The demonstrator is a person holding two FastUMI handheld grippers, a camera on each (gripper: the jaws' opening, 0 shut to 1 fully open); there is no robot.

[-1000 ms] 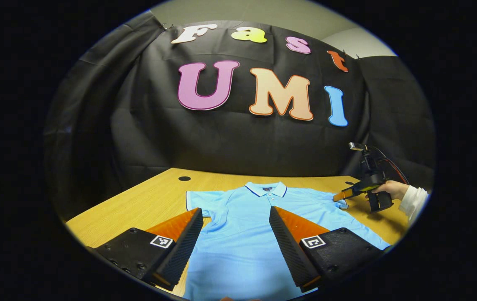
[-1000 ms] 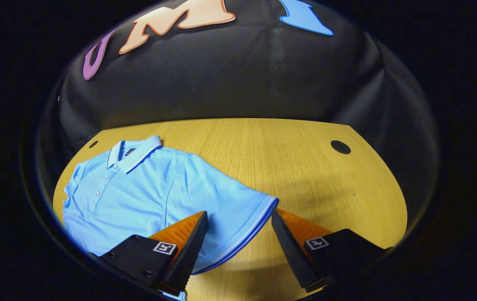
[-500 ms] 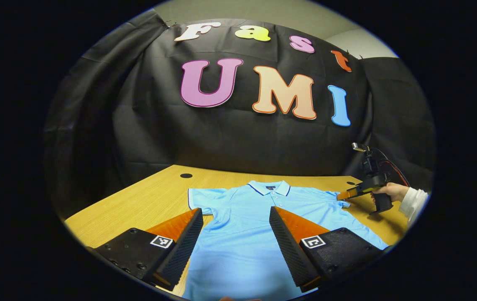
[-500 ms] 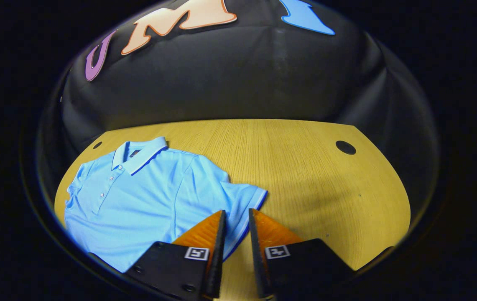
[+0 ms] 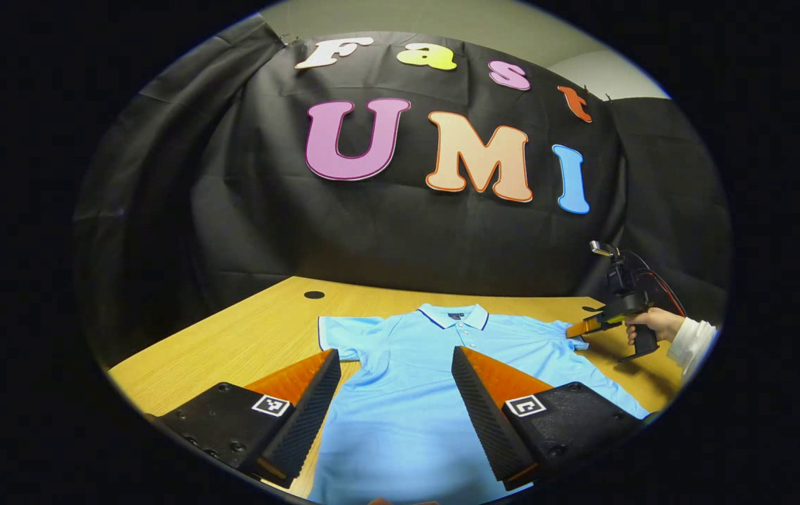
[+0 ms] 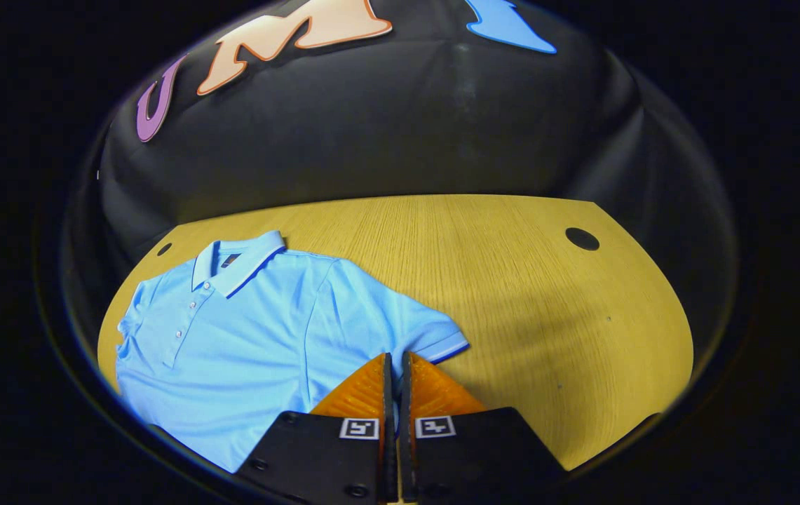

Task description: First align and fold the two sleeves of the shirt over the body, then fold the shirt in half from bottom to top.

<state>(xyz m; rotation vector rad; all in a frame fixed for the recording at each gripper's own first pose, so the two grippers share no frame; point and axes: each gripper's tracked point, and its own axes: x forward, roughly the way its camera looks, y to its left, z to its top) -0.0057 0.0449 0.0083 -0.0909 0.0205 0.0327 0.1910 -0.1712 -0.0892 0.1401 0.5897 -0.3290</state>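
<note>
Blue shirt flat; right gripper clamps sleeve edge — thin bite, may slip on lifting; left gripper wide open, empty.

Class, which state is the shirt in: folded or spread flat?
Spread flat: the shirt lies open on the table, both sleeves out.

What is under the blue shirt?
The wooden table lies under the blue shirt. The shirt lies flat and covers the wood beneath it, so anything else there is hidden.

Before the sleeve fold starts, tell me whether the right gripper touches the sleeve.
Touching: right gripper view shows right gripper shut on the sleeve edge.
</note>
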